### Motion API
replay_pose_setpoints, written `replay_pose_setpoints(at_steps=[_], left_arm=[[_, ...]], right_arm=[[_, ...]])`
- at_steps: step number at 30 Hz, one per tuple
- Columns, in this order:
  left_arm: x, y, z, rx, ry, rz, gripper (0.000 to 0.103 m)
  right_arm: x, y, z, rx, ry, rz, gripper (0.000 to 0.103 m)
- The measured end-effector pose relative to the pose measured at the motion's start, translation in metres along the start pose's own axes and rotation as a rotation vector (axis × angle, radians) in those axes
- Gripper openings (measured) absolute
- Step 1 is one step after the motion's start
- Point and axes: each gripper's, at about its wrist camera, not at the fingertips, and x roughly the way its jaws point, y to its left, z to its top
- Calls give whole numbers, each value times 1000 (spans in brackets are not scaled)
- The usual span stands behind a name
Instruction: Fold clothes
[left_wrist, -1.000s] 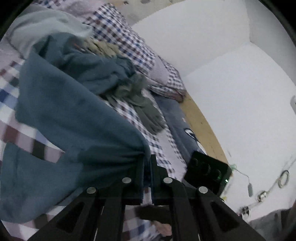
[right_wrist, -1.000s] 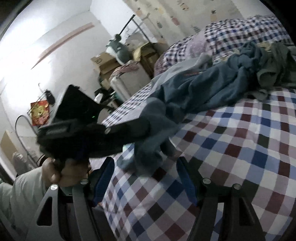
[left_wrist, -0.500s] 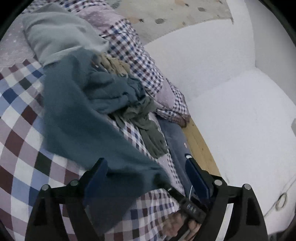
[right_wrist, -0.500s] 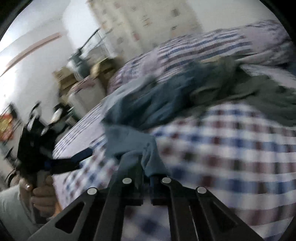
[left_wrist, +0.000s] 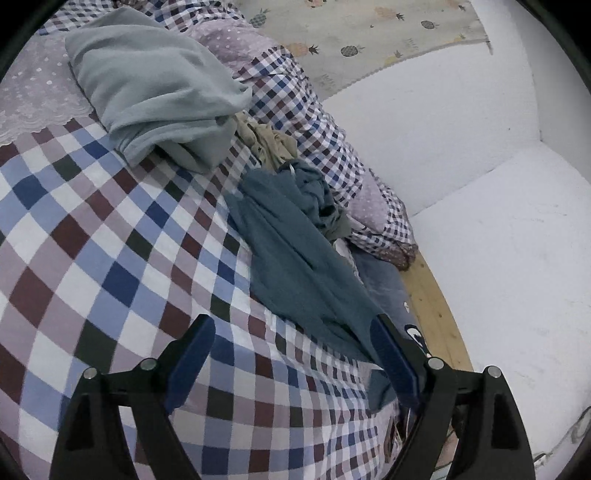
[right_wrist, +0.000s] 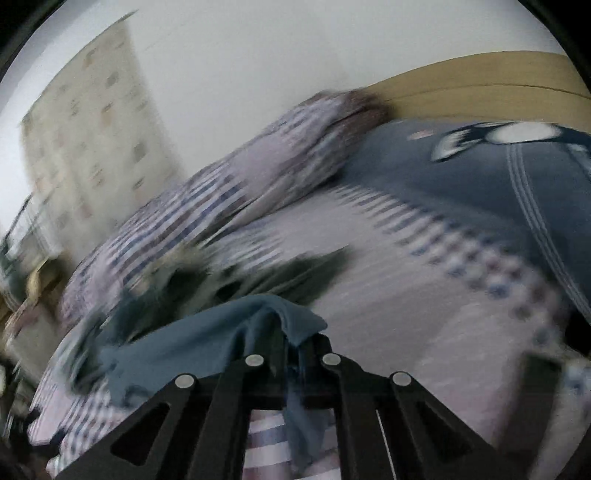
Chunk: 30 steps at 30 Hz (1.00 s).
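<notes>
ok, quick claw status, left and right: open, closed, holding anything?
Left claw: open, holding nothing; the teal garment lies beside its right finger.
Right claw: closed on a fold of the teal garment.

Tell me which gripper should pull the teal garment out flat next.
Right. The right gripper is already shut on the teal garment; the left gripper is open, holding nothing.

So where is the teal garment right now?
In the left wrist view the teal garment lies strung along the checked bedspread's right side, below the grey folded cloth; the right gripper pinches its corner.
</notes>
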Motion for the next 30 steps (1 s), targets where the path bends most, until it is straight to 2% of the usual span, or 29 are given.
replay_pose_setpoints(at_steps=[4,7,8,10,12,14,15,16,18,22,26,29,30], left_arm=[[10,-3,-3,6,-1,6,88],[21,-8,-8,40,14,29,88],[24,-9,-10,54,20,39,88],[30,-13,-13,82,32,53,88],[37,-14,-16,101,42,68,88],[42,-15,-18,110,47,75,88],[44,-16,-19,115,48,77,88],[46,-16,-20,119,49,79,88],[49,-17,-21,134,52,89,88],[51,-18,-24,168,36,112,88],[53,-18,-27,209,6,151,88],[60,-16,-26,209,13,170,88],[63,-16,-25,205,20,170,88]], right_arm=[[-16,-80,16,151,-85,-263,1],[-15,-122,12,252,-75,-449,2],[-10,-133,8,280,-47,-483,2],[1,-136,3,290,1,-491,5],[10,-121,3,238,20,-515,7],[10,-95,6,156,-13,-534,18],[8,-83,5,122,-36,-526,38],[4,-73,3,98,-60,-502,50],[-2,-50,-2,46,-101,-441,51],[2,25,-20,-129,-115,-216,51],[17,108,-57,-324,-66,1,51],[30,161,-91,-480,-12,145,51],[34,181,-106,-553,0,181,56]])
